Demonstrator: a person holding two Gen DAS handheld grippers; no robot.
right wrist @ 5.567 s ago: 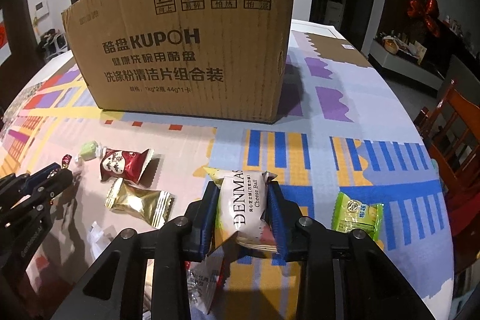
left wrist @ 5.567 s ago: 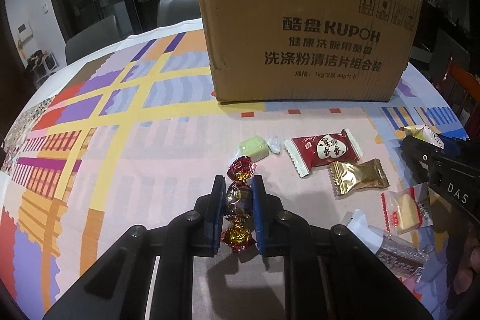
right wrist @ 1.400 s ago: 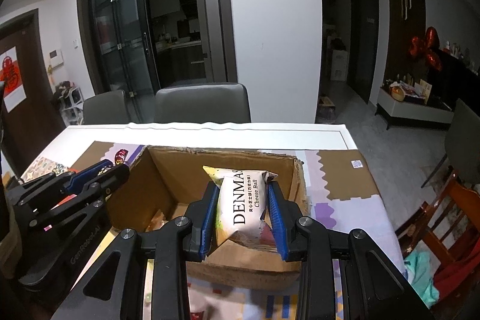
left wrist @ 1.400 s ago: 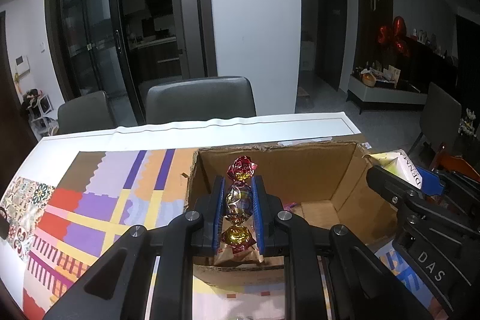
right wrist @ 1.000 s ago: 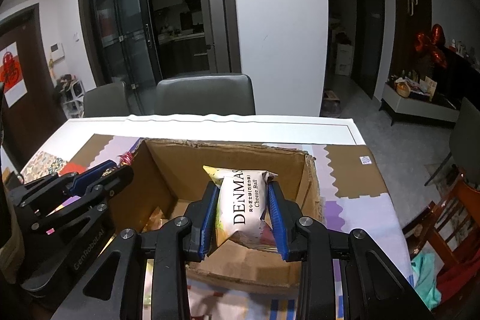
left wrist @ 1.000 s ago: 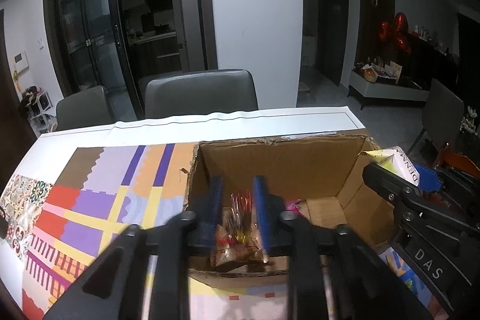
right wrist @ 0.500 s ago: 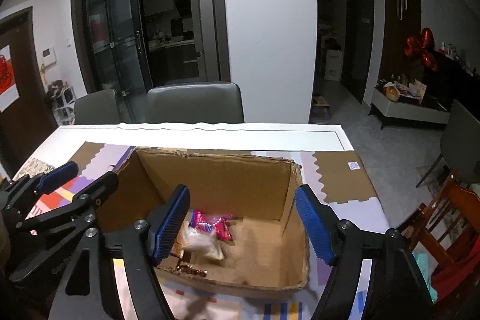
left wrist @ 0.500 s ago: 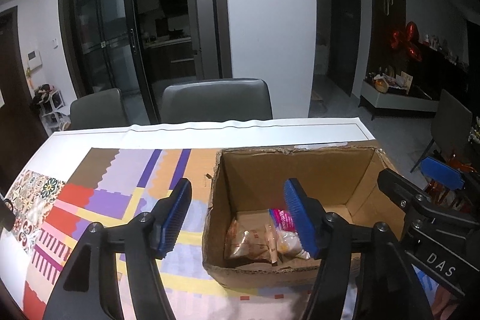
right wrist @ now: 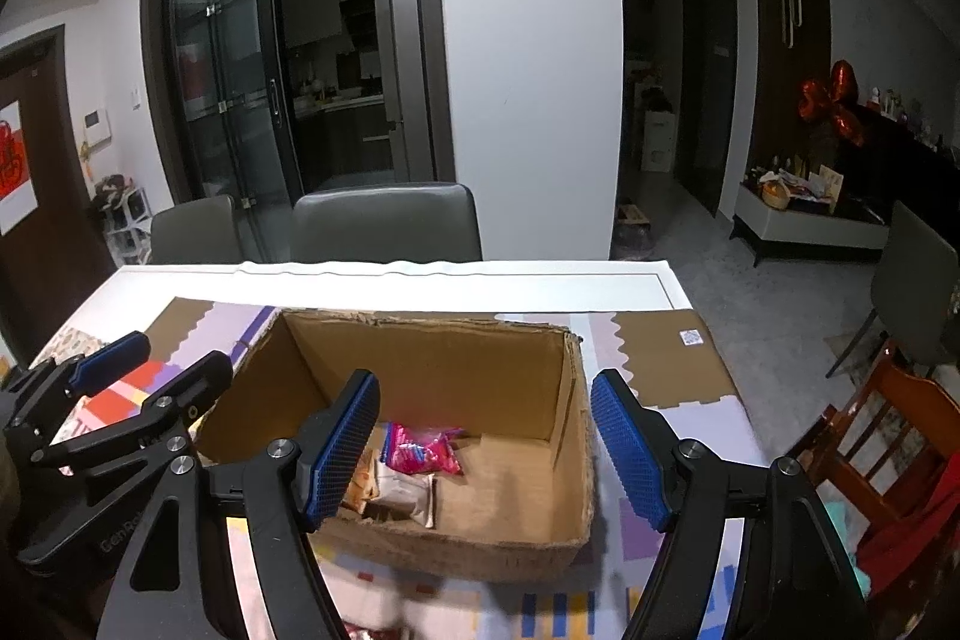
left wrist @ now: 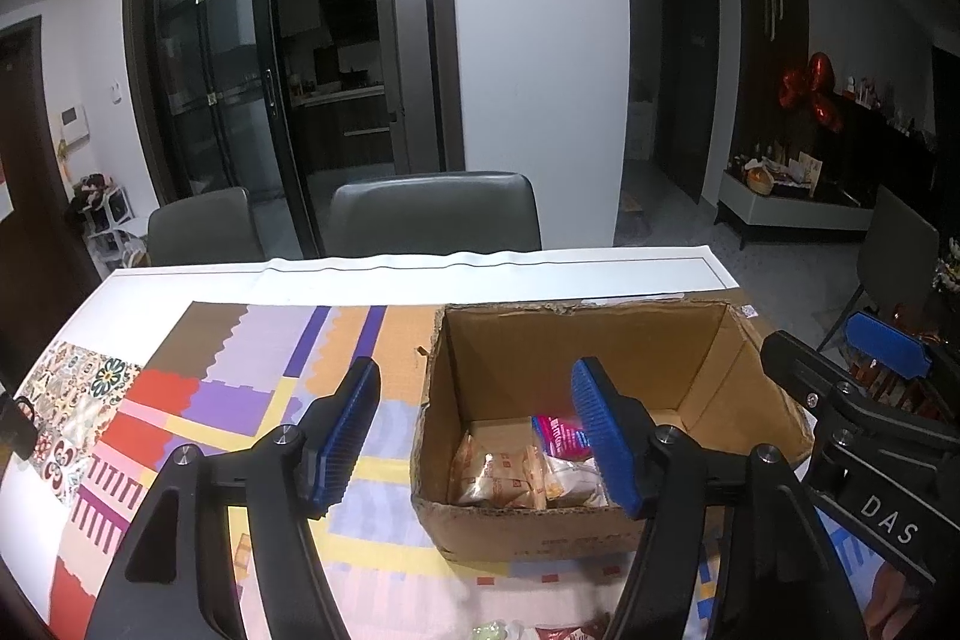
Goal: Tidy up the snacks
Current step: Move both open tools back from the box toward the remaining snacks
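An open cardboard box (left wrist: 570,340) (right wrist: 432,358) stands on the patterned tablecloth. In it lie a pink packet (left wrist: 558,430) (right wrist: 420,451), orange-printed wrappers (left wrist: 498,478) and a white packet (right wrist: 402,496). My left gripper (left wrist: 474,376) hovers open over the box's near left corner with nothing between its blue pads. Over the box's near right side my right gripper (right wrist: 486,388) hangs open and empty. Each wrist view also shows the other gripper at its edge: the right gripper (left wrist: 819,334), the left gripper (right wrist: 180,352). A green candy (left wrist: 492,631) and a red pack (left wrist: 570,631) lie in front of the box.
The colourful tablecloth (left wrist: 228,388) covers a white table. Two grey chairs (left wrist: 432,214) (right wrist: 192,232) stand at its far edge. A wooden chair (right wrist: 870,430) with cloth on it stands close by on the right. Behind are glass doors and a white pillar.
Both grippers opened wide: the foil candy left the left jaws and the Cheese Ball packet left the right jaws, both dropping into the box. Both grippers then rose a little.
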